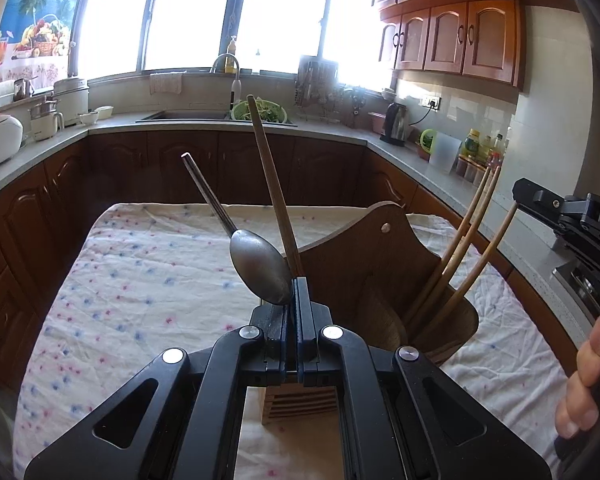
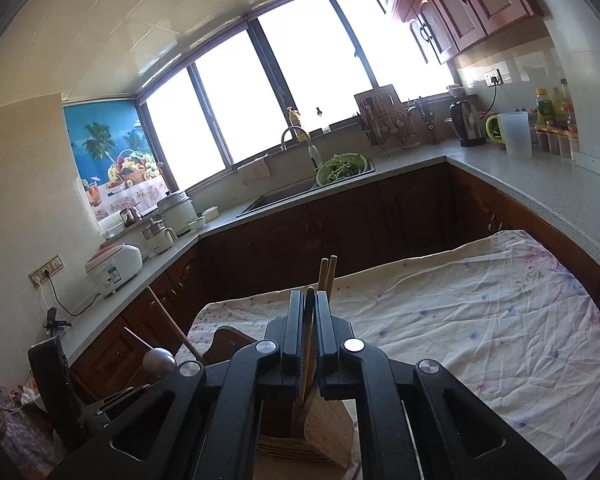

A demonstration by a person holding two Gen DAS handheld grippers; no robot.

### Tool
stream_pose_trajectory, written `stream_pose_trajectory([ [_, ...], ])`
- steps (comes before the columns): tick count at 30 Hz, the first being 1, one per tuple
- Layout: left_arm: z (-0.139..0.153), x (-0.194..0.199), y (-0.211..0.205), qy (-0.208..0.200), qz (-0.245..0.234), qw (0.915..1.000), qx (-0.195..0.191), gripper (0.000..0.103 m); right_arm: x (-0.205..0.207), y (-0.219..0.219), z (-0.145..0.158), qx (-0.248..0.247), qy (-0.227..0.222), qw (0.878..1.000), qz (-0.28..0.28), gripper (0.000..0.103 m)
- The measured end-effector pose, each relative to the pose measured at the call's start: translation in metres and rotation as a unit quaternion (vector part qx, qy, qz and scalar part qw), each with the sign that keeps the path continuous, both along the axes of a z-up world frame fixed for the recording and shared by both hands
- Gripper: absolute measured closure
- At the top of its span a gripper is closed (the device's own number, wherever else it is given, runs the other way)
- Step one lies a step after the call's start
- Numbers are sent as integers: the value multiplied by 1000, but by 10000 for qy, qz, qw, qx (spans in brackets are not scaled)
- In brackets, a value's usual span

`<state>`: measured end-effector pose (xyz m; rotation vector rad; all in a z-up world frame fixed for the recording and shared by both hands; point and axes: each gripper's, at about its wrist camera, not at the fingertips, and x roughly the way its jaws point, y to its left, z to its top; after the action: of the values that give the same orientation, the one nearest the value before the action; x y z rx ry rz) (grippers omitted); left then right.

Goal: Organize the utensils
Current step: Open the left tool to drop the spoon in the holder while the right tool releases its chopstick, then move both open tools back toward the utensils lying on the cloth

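My left gripper (image 1: pixel 296 286) is shut on a wooden chopstick (image 1: pixel 270 184) that sticks up and away. A metal spoon (image 1: pixel 256 258) rests with its bowl against the left finger, handle pointing up left; whether it is clamped I cannot tell. A brown wooden utensil holder (image 1: pixel 380 272) stands on the cloth just right of the gripper, with three chopsticks (image 1: pixel 460 248) leaning in its right compartment. My right gripper (image 2: pixel 309 300) is shut on a pair of chopsticks (image 2: pixel 326 276) above the holder (image 2: pixel 324 432). The left gripper (image 2: pixel 52 364) and spoon (image 2: pixel 159 360) show at lower left.
A table with a flowered white cloth (image 1: pixel 148 272) carries the holder. Kitchen counters (image 1: pixel 228 126) run around it with a sink, a green colander, a kettle (image 1: pixel 396 124), rice cookers and bottles. The right hand (image 1: pixel 592 372) shows at the right edge.
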<state>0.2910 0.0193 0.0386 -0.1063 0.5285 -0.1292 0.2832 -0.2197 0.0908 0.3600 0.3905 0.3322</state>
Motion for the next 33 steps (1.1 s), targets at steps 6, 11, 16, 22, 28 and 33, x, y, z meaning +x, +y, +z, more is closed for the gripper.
stream_pose_trajectory([
  [6, 1, 1, 0, 58, -21, 10000, 2, 101, 4, -3, 0, -20, 84, 10000, 0, 98],
  [11, 3, 3, 1, 106, -21, 9999, 1, 101, 5, -1, 1, -41, 110, 9999, 4, 98],
  [16, 4, 3, 7, 162, 12, 9998, -66, 91, 6, -2, 1, 3, 148, 9999, 44, 92],
  [22, 8, -9, 15, 102, 138, 9996, -224, 58, -4, -9, 5, 186, 29, 9998, 45, 59],
  [28, 16, -35, 22, -37, 210, 9992, -340, 34, -24, -20, 5, 392, -95, 9992, 60, 15],
  [33, 16, -60, 26, -32, 308, 9986, -438, 20, -48, -33, -3, 512, -73, 9987, 7, 7],
])
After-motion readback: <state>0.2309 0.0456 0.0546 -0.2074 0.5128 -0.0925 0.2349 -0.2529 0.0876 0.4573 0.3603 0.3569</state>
